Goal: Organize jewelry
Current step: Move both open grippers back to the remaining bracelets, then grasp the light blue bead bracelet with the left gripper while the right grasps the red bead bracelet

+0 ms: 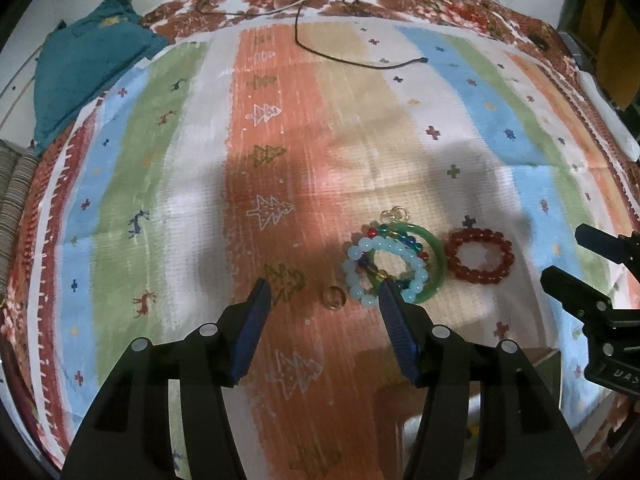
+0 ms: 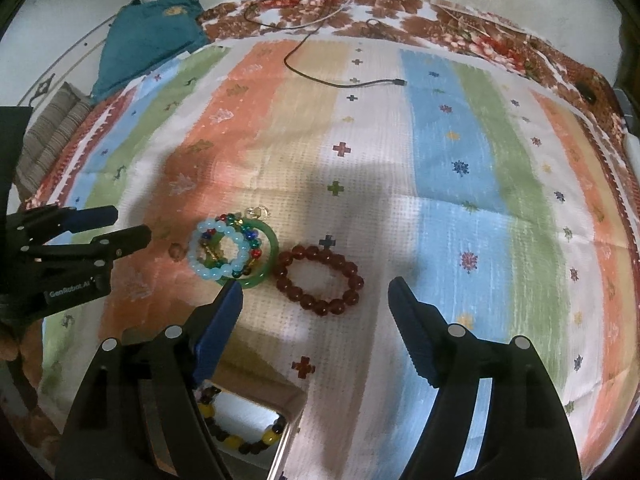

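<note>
A green bangle [image 1: 438, 258], a pale blue bead bracelet [image 1: 352, 258] and a multicolour bead bracelet [image 1: 404, 236] lie in a pile on the striped cloth [image 1: 280, 160]. Right of the pile lies a red bead bracelet [image 1: 478, 256]. A small ring [image 1: 334, 298] rests left of the pile. My left gripper [image 1: 324, 292] hangs open over that ring, its right finger near the pile's edge. My right gripper [image 2: 316, 290] is open above the red bead bracelet [image 2: 320, 280], nothing pressed between its pads. The pile [image 2: 274, 248] and the left gripper [image 2: 128, 226] show on the left there.
A box [image 2: 290, 402] at the near edge holds a bracelet of yellow and dark beads [image 2: 236, 438]. Small gold rings [image 1: 394, 213] lie just beyond the pile. A black cable [image 1: 360, 62] crosses the far cloth. A teal garment [image 1: 88, 72] sits far left.
</note>
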Action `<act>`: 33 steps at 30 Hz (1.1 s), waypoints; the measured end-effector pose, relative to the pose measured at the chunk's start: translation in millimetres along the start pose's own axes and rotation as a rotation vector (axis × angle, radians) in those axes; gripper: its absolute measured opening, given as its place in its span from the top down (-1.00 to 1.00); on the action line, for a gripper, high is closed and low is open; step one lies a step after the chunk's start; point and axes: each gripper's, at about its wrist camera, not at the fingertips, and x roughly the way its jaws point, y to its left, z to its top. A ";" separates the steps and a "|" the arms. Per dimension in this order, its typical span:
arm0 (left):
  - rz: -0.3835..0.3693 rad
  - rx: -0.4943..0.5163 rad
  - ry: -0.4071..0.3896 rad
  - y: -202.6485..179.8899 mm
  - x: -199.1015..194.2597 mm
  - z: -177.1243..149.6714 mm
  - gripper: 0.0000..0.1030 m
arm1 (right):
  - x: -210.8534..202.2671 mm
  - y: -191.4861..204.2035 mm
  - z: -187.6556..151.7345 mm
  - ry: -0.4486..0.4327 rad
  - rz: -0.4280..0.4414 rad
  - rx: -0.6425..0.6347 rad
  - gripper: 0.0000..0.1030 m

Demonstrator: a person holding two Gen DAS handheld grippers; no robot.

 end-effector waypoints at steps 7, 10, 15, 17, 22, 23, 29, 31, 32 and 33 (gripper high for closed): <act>-0.014 0.029 0.023 -4.6 18.1 5.6 -0.09 | 12.3 -0.3 7.7 0.013 0.012 -0.006 -0.46; -0.013 0.040 0.034 -7.5 24.6 8.0 -0.09 | 18.4 -2.4 8.1 0.029 0.005 -0.007 -0.46; 0.013 0.062 0.060 -10.8 35.5 11.6 -0.09 | 35.3 -10.5 8.8 0.073 -0.015 0.006 -0.46; 0.021 0.063 0.074 -10.9 40.9 12.2 -0.09 | 40.6 -12.4 9.2 0.090 -0.020 0.011 -0.46; 0.026 0.075 0.091 -12.6 49.7 14.3 -0.09 | 54.7 -15.9 10.5 0.123 -0.033 0.009 -0.46; 0.028 0.076 0.099 -12.6 52.7 14.6 -0.09 | 57.4 -17.2 10.3 0.129 -0.036 0.009 -0.46; 0.054 0.089 0.131 -13.4 66.0 13.9 -0.09 | 71.1 -22.2 9.1 0.166 -0.050 0.009 -0.46; 0.055 0.091 0.135 -13.4 69.2 14.7 -0.09 | 74.2 -22.8 8.8 0.175 -0.054 0.009 -0.46; 0.055 0.091 0.137 -13.4 70.2 15.2 -0.09 | 76.6 -22.9 8.6 0.181 -0.053 0.009 -0.46; 0.057 0.093 0.140 -13.7 71.9 15.6 -0.09 | 78.6 -22.9 8.4 0.187 -0.053 0.007 -0.46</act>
